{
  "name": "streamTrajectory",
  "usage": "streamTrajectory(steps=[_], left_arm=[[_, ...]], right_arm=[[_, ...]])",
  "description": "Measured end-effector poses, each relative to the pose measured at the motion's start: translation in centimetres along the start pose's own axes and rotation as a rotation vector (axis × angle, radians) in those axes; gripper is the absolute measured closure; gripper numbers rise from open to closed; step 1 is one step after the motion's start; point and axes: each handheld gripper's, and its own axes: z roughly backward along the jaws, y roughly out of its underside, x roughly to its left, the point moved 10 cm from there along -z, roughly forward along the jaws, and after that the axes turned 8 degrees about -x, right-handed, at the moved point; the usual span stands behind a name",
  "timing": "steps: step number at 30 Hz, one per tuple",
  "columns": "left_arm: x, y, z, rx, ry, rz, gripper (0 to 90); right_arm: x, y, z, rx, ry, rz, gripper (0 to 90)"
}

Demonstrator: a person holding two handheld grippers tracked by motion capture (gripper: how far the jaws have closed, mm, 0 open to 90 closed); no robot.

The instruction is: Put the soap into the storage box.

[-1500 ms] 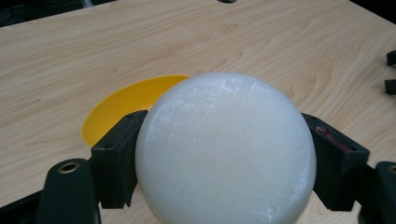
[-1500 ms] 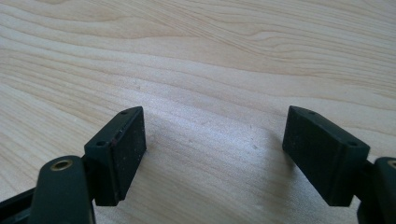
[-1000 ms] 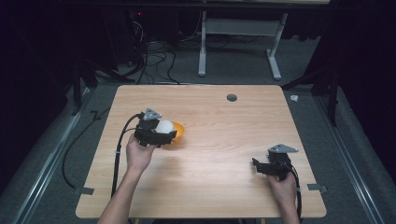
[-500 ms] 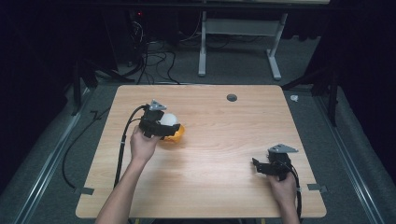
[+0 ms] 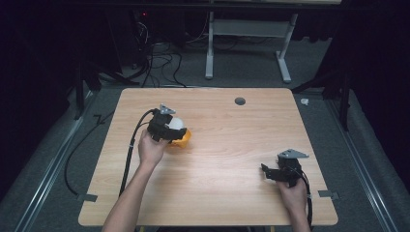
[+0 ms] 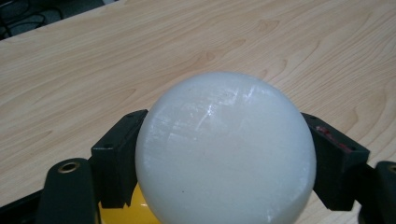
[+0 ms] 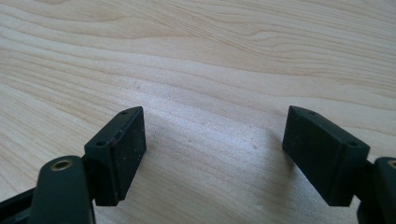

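Observation:
My left gripper (image 5: 170, 129) is shut on a frosted white ball (image 5: 176, 123) at the table's left centre. In the left gripper view the white ball (image 6: 225, 149) sits between both jaws, which press its sides. Under the ball lies an orange-yellow holder (image 5: 182, 138), and a sliver of that yellow holder (image 6: 133, 211) peeks out below the ball. Whether the ball rests in it or hangs just above, I cannot tell. My right gripper (image 5: 267, 172) stands open near the front right of the table; its jaws (image 7: 212, 149) are spread wide over bare wood.
The light wooden table (image 5: 227, 145) has a round dark cable hole (image 5: 240, 101) near its back edge. A black cable (image 5: 129, 154) trails from the left gripper off the front left. Desk legs (image 5: 285, 58) and wires lie on the floor behind.
My left gripper has carried the white ball toward the back of the table and slightly right, with the yellow holder still beneath it. The right gripper has stayed put.

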Motion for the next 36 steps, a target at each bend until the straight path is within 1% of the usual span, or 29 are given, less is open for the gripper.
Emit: streamTrajectory(steps=[8,14,19,25,36], left_arm=[[0.5,0.6,-1.3,0.018,-0.011,0.026,23.8],[0.7,1.4,-1.9,0.031,-0.015,0.040,23.8],[0.7,1.9,-2.3,0.045,-0.021,0.035,23.7],[1.1,2.5,-2.7,0.056,-0.034,0.049,23.7],[1.2,2.8,-3.1,0.071,-0.042,0.056,23.7]], right_arm=[[0.0,0.0,0.0,0.000,-0.001,0.001,22.3],[0.0,0.0,0.0,-0.001,-0.002,0.001,22.3],[0.0,0.0,0.0,-0.001,-0.002,0.002,22.3],[0.0,0.0,0.0,-0.001,-0.002,0.001,22.3],[0.0,0.0,0.0,-0.001,-0.002,0.002,22.3]])
